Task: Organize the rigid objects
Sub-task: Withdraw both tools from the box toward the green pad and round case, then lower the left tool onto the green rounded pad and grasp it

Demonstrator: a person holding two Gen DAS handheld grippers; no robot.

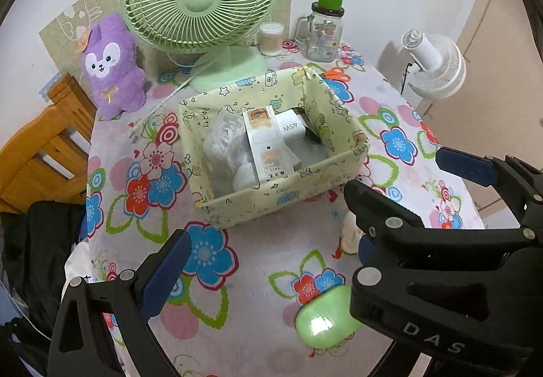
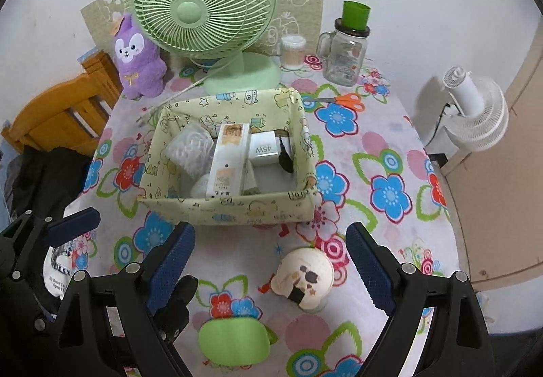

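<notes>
The right gripper stands wide open, holding nothing, w/ a cream round case with a printed face on the table between its blue pads, touching neither. In the left wrist view that case is mostly hidden behind the right gripper's black frame.

The left gripper also looks open and empty – only its left pad shows clearly.

The glossy green oval case lies near the table's front edge, partly cut off.

The yellow-green fabric box sits mid-table, holding a tall white carton, a white 45W charger and a bagged item, hard to make out.

The floral tablecloth covers the table; the green desk fan stands at its back edge, by the white wall.
</notes>
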